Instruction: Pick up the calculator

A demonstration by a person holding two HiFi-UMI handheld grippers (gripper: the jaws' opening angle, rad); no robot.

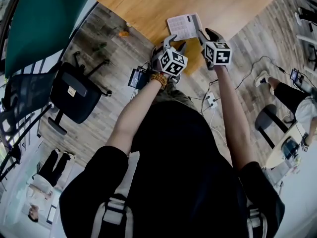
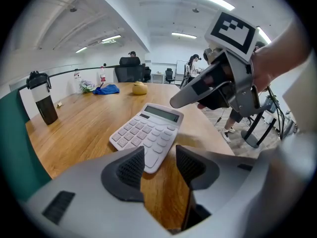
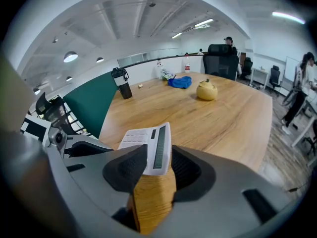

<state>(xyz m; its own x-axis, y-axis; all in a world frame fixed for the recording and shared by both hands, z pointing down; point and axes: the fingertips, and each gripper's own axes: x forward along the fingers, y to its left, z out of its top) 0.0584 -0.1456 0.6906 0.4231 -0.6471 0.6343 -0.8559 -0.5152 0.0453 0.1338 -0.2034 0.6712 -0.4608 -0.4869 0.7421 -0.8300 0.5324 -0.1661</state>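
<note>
Left gripper (image 1: 176, 42) and right gripper (image 1: 207, 33), both jaws spread, pinching nothing! The calculator (image 1: 184, 26), flat pale plastic, lies at twelve o'clock near the edge of the table (image 1: 148, 4), which is smooth wood. A dark bottle (image 2: 43, 97) stands at ten, a blue cloth (image 2: 106, 89) at eleven, well apart. There is a chair (image 1: 74, 93) on the plank floor.

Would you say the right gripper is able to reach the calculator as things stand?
Probably yes: the right gripper is open, its jaws lined up on the display end of the calculator, and nothing stands between.
</note>
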